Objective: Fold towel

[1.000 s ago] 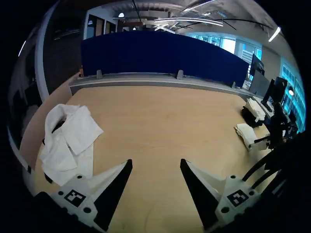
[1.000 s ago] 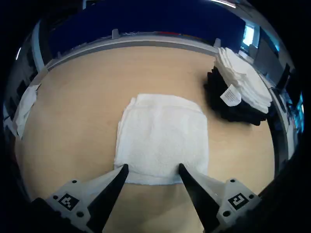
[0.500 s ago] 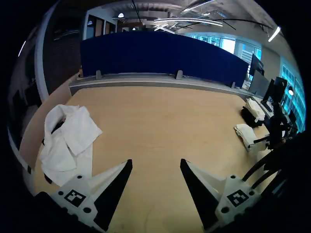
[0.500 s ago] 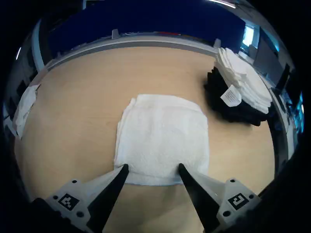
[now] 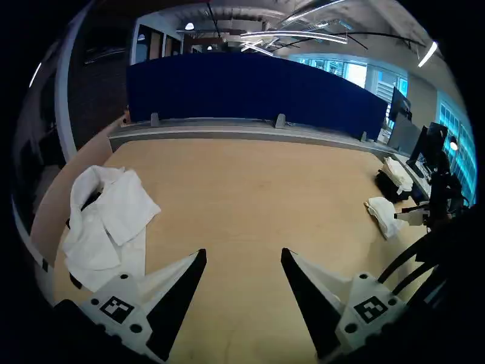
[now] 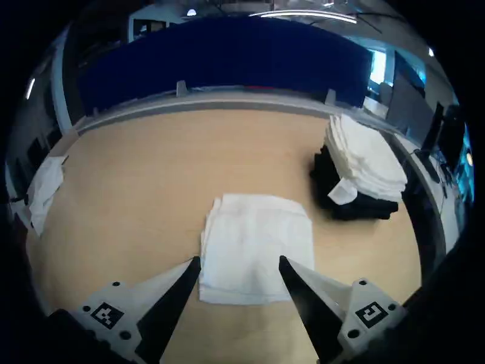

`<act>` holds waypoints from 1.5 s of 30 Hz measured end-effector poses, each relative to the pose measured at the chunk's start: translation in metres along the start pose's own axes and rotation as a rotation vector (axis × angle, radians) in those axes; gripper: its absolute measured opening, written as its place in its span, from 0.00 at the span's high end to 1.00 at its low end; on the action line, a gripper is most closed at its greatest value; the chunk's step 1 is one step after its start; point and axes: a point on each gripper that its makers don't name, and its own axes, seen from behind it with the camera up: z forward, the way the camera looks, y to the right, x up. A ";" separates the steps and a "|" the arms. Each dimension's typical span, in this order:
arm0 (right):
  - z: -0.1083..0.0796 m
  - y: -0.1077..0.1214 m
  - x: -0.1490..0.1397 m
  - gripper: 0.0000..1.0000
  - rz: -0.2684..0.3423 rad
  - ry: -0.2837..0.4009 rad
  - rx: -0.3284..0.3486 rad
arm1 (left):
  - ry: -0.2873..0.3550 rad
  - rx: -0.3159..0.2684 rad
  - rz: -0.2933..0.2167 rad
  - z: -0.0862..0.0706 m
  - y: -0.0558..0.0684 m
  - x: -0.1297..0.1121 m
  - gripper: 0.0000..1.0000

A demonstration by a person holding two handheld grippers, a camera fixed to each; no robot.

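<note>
Holding the right gripper (image 6: 239, 261) released, jaws spread wide and empty, over the near edge of the folded towel (image 6: 257, 255). Cannot tell whether touching the cloth or hovering just above it; pinching nothing either way. Leaving that towel flat on the tabletop (image 6: 151, 164) as a neat square, layered edges visible along its left side, probably as finished work. Set just left of the stack of folded towels (image 6: 367, 158), itself raised on a black base (image 6: 339, 206) at the right: a likely destination. Hence, perhaps, spread at the near edge, ready for a scoop or a pinch to carry the square across. Judging the step in hand as the pause between finishing one towel and either stacking it or fetching another.

Keeping the left gripper (image 5: 242, 255) likewise slack and open, gripping nothing, low over bare tabletop and well apart from the folded towel. Pointing toward the far blue partition (image 5: 254, 85), with the heap of unfolded towels (image 5: 106, 224) near on the left, handy for the next pick. Worth guarding against: loose layers sliding apart if lifted by one edge alone.
</note>
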 end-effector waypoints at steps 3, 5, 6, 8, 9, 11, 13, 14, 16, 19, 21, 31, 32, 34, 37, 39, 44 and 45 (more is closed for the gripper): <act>-0.012 -0.009 0.024 0.00 0.006 0.079 0.009 | 0.006 -0.001 0.002 0.000 0.000 0.002 0.09; -0.022 -0.013 0.040 0.00 0.014 0.134 0.004 | 0.011 -0.002 0.004 -0.001 0.000 0.004 0.09; -0.026 -0.014 0.047 0.00 0.018 0.161 0.003 | 0.014 -0.003 0.005 -0.001 0.000 0.005 0.09; -0.037 -0.018 0.063 0.00 0.028 0.220 0.001 | 0.021 -0.006 0.005 -0.001 0.000 0.008 0.09; -0.042 -0.021 0.070 0.00 0.033 0.250 0.000 | 0.026 -0.007 0.005 -0.001 0.000 0.009 0.09; -0.055 -0.026 0.086 0.00 0.043 0.317 -0.001 | 0.036 -0.008 0.006 -0.001 -0.001 0.012 0.09; -0.067 -0.032 0.100 0.00 0.051 0.375 0.000 | 0.046 -0.009 0.005 0.000 -0.002 0.016 0.09; -0.074 -0.035 0.107 0.00 0.055 0.407 0.001 | 0.052 -0.009 0.005 0.000 -0.003 0.018 0.09; -0.086 -0.042 0.118 0.00 0.054 0.459 0.005 | 0.064 -0.010 0.003 0.000 -0.004 0.022 0.09; -0.101 -0.052 0.131 0.00 0.047 0.526 0.007 | 0.088 -0.012 0.002 0.000 -0.005 0.029 0.09; -0.109 -0.057 0.137 0.00 0.044 0.559 0.006 | 0.106 -0.012 0.002 0.000 -0.007 0.035 0.09; -0.116 -0.068 0.142 0.00 0.064 0.610 -0.009 | 0.206 -0.007 -0.006 -0.007 -0.021 0.057 0.09; -0.117 -0.069 0.142 0.00 0.062 0.612 -0.010 | 0.220 -0.003 -0.010 -0.008 -0.023 0.059 0.09; -0.117 -0.071 0.141 0.00 0.058 0.617 -0.010 | 0.249 0.003 -0.018 -0.009 -0.028 0.064 0.09; -0.119 -0.075 0.139 0.00 0.051 0.629 -0.013 | 0.293 0.009 -0.029 -0.012 -0.033 0.070 0.09; -0.119 -0.075 0.137 0.00 0.047 0.640 -0.017 | 0.320 0.010 -0.033 -0.013 -0.034 0.073 0.09; -0.119 -0.073 0.130 0.00 0.045 0.667 -0.036 | 0.370 0.012 -0.023 -0.011 -0.036 0.071 0.09; -0.119 -0.074 0.128 0.00 0.043 0.672 -0.037 | 0.379 0.013 -0.020 -0.010 -0.036 0.070 0.09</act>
